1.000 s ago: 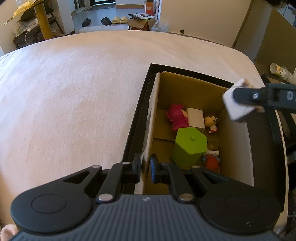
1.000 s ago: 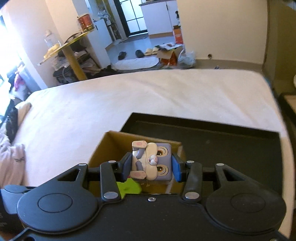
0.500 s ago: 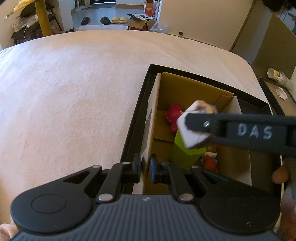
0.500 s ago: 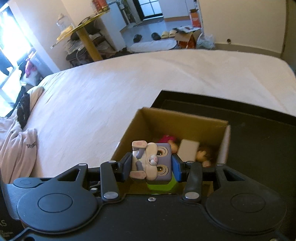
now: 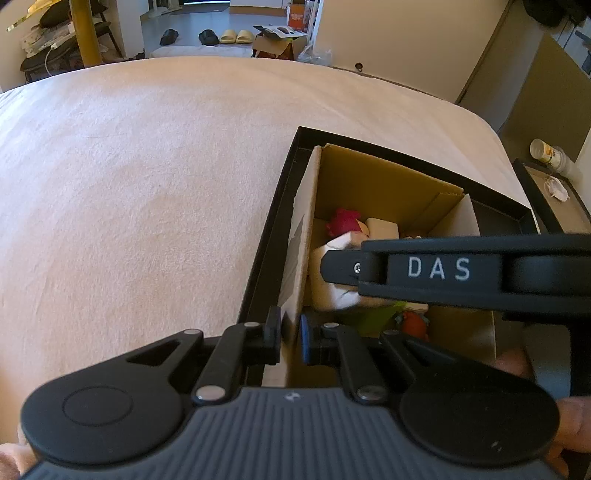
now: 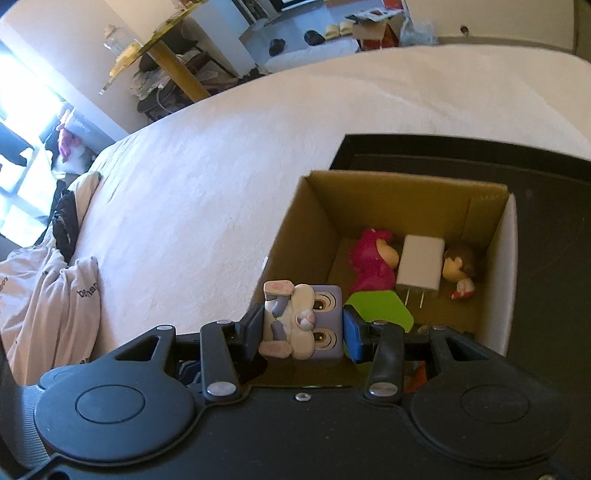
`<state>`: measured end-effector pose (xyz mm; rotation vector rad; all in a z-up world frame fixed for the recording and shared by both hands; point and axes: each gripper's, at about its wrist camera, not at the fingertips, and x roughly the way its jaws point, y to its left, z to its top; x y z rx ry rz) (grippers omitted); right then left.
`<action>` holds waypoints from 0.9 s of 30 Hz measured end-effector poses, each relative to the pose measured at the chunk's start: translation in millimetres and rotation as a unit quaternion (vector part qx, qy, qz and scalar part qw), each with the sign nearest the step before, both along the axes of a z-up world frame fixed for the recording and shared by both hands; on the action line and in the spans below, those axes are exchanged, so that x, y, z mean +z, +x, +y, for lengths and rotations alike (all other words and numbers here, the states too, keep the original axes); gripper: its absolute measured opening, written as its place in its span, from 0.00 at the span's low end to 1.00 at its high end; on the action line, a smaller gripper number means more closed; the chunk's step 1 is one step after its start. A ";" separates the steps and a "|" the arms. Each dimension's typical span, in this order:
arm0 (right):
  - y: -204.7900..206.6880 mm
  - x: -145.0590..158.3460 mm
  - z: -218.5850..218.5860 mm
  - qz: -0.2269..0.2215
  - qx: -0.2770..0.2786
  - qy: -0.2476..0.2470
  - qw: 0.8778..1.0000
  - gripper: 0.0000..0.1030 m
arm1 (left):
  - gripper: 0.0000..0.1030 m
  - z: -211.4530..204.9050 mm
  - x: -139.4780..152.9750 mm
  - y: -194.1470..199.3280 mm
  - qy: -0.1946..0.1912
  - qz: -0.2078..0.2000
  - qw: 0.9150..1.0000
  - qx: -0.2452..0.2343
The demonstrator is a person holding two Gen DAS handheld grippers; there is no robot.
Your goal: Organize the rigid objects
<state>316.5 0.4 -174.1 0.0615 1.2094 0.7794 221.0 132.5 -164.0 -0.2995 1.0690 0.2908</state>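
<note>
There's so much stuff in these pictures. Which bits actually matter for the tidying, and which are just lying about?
Part of the job:
rabbit cube toy, pinched in the right gripper
cardboard box, its wall clamped by the left gripper
pink figure, white charger, green container inside the box

Just lying about:
slippers
clothing

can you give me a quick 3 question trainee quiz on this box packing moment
1. True or false: the left gripper is shut on the cardboard box wall.
2. What does the right gripper hold? A) the bunny cube toy B) the white charger C) the pink figure
3. Fill in: the cube toy is held above the ___ container.

Key: 1 true; 2 A; 3 green
</note>
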 end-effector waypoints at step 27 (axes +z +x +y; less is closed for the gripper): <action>-40.8 53.3 -93.6 -0.080 -0.085 -0.002 0.993 0.52 | 0.19 -34.0 58.9 -31.9 0.016 -0.019 0.999 -0.029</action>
